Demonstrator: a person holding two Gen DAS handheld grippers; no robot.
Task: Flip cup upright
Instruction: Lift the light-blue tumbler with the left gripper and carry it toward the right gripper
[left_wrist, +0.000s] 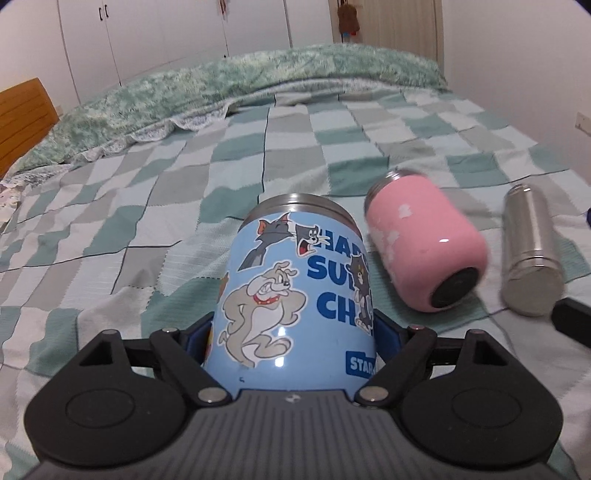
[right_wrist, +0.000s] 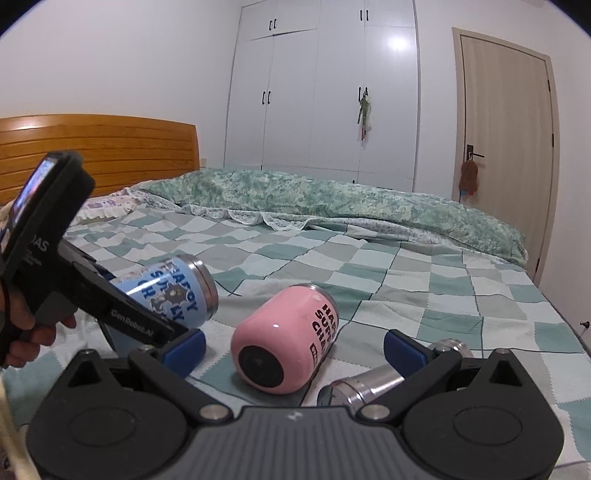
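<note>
My left gripper (left_wrist: 293, 328) is shut on a light blue cartoon cup (left_wrist: 295, 295) near its base and holds it tilted above the bed, steel rim pointing away. The right wrist view shows that cup (right_wrist: 173, 291) in the left gripper (right_wrist: 110, 310), lifted off the quilt. A pink cup (left_wrist: 424, 243) lies on its side to the right, black base toward me; it also shows in the right wrist view (right_wrist: 284, 343). My right gripper (right_wrist: 293, 341) is open and empty, just short of the pink cup.
A steel flask (left_wrist: 532, 251) lies on its side right of the pink cup, close under my right finger (right_wrist: 406, 350). The checked quilt (left_wrist: 184, 184) covers the bed. A green duvet (right_wrist: 332, 199) is bunched at the far side. Wooden headboard (right_wrist: 99, 147), wardrobe and door stand behind.
</note>
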